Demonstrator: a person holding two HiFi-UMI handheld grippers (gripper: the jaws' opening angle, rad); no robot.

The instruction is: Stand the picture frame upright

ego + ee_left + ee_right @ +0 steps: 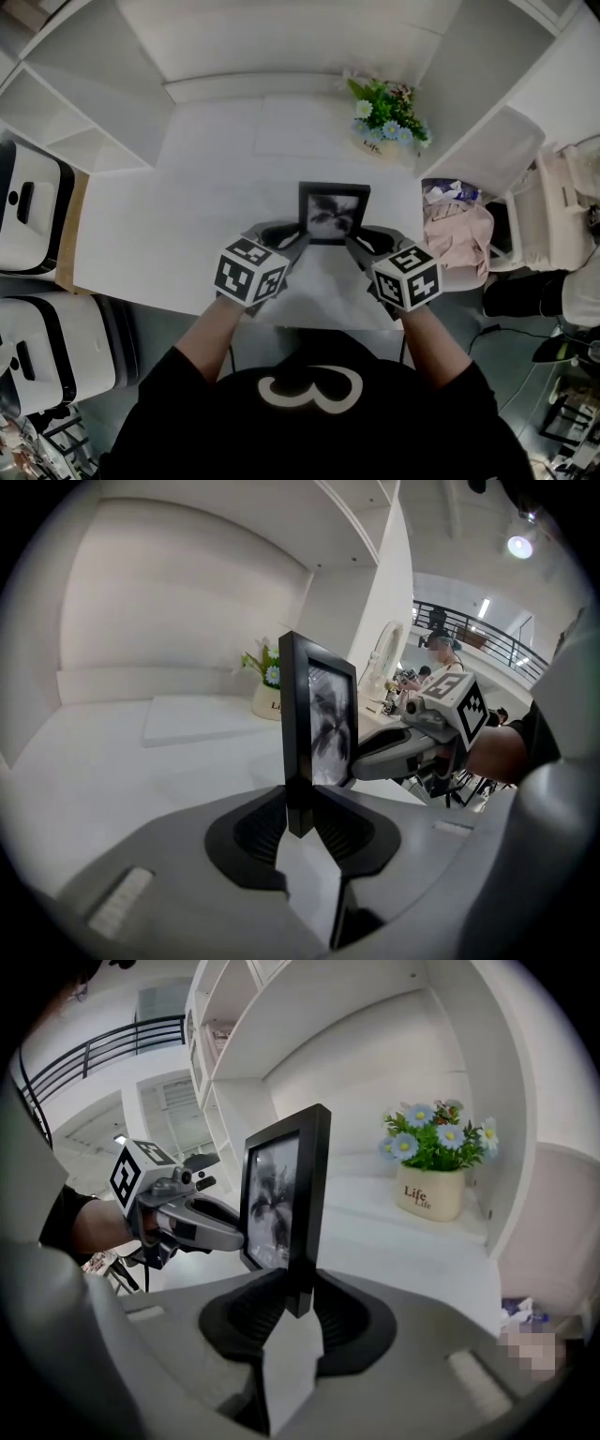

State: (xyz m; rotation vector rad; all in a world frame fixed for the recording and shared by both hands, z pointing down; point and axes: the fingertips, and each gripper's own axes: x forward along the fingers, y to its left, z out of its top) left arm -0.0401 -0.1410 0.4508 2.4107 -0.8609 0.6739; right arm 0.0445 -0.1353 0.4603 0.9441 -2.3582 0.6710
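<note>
**Frame pinched at both sides, ready to be set on its foot**

The frame [334,213] is near upright over the near half of the table [159,225], picture side toward the person. The left gripper [298,238] pinches its left edge low down, and the right gripper [355,242] pinches its right edge at about the same height. In each gripper view the black edge sits squarely between the pads, so both grips look sound. No view shows whether the bottom edge touches the table yet.

To do this step well, I judge that the two grippers should work as one:
- Keep both at the same height, so the frame does not twist between them.
- Bring the bottom edge down flat, not one corner first.
- Lean the top slightly back, if there is a rear stand to take the weight; no view shows one.
- Let go one side at a time, and watch for wobble before freeing the second.
- Spread the jaws only a little, then draw them off sideways so that the pads do not drag the frame over.

The pot [382,131] stands well apart at the back, so it is no hindrance.

Counted:
- one frame
- two grippers
- one pot of flowers
- one table
- one flat white mat [300,124] lying behind the frame
</note>
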